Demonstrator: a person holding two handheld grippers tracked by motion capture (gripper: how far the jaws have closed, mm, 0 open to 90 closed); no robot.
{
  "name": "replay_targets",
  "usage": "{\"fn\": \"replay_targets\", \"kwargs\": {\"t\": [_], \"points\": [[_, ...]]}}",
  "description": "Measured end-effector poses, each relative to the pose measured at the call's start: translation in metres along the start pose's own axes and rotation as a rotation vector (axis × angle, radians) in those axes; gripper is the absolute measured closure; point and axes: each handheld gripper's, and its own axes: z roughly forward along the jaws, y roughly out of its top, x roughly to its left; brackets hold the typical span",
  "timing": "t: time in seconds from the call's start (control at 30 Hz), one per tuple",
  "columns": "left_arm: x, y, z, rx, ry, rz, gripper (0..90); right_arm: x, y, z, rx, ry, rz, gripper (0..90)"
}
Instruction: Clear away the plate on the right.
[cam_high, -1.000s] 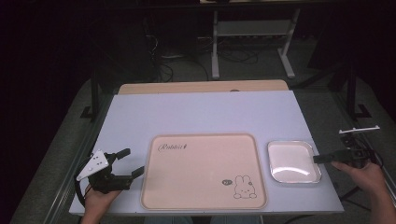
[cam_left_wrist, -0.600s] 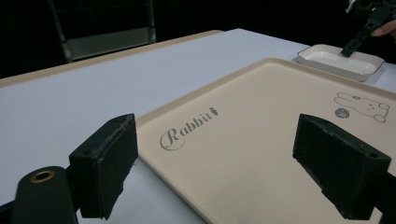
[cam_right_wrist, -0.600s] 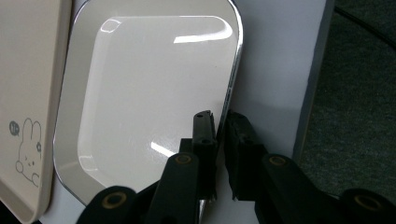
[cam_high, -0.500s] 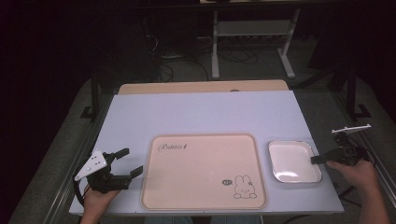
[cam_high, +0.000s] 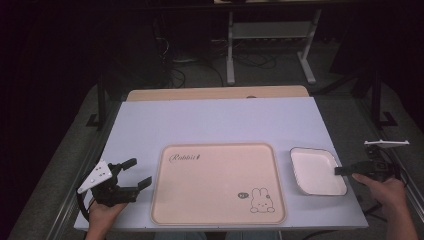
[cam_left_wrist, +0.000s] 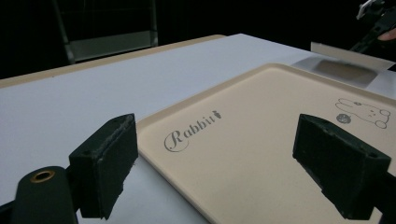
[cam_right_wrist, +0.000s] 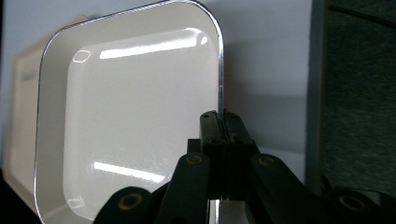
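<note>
A white square dish (cam_high: 316, 170) with a thin dark rim sits on the table at the right of a beige rabbit-print tray (cam_high: 218, 182). My right gripper (cam_high: 341, 170) reaches in from the right, shut on the dish's right rim. In the right gripper view the two jaws (cam_right_wrist: 219, 122) are pressed together on the rim of the dish (cam_right_wrist: 135, 121). My left gripper (cam_high: 138, 173) rests at the tray's left edge, open and holding nothing. In the left gripper view its jaws (cam_left_wrist: 223, 168) stand wide apart over the corner of the tray (cam_left_wrist: 261, 116).
The white table top (cam_high: 220, 120) stretches bare behind the tray, with a wooden strip (cam_high: 215, 93) along its far edge. A metal stand (cam_high: 270, 35) and cables lie on the dark floor beyond. The table's right edge lies just past the dish.
My right gripper has shifted a little left onto the dish's rim and its jaws have come together on it. The left gripper has stayed where it was.
</note>
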Motion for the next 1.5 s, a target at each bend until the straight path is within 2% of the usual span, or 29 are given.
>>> {"fn": "replay_targets", "kwargs": {"t": [0.03,0.17,0.27,0.63,0.83,1.13,1.5], "points": [[0.000,0.000,0.000,-0.001,-0.001,0.000,13.8,0.003,-0.003,-0.003,-0.022,0.027,-0.009,88.6],[0.000,0.000,0.000,-0.003,-0.001,0.003,13.8,0.016,-0.012,-0.009,-0.079,0.062,-0.051,88.6],[-0.001,0.000,0.000,0.000,0.000,0.006,13.8,0.021,-0.020,-0.011,-0.117,0.128,-0.032,88.6],[0.002,-0.001,-0.003,-0.007,0.010,-0.003,13.8,0.052,-0.033,-0.023,-0.208,0.162,0.000,88.6],[0.001,0.000,-0.004,-0.015,0.010,-0.004,13.8,0.068,-0.034,-0.034,-0.224,0.155,0.004,88.6],[0.000,0.000,-0.003,-0.009,0.010,0.006,13.8,0.096,-0.033,-0.046,-0.244,0.186,-0.005,88.6],[0.001,0.000,-0.003,-0.010,0.012,0.003,13.8,0.154,-0.025,-0.047,-0.249,0.217,-0.085,88.6]]}}
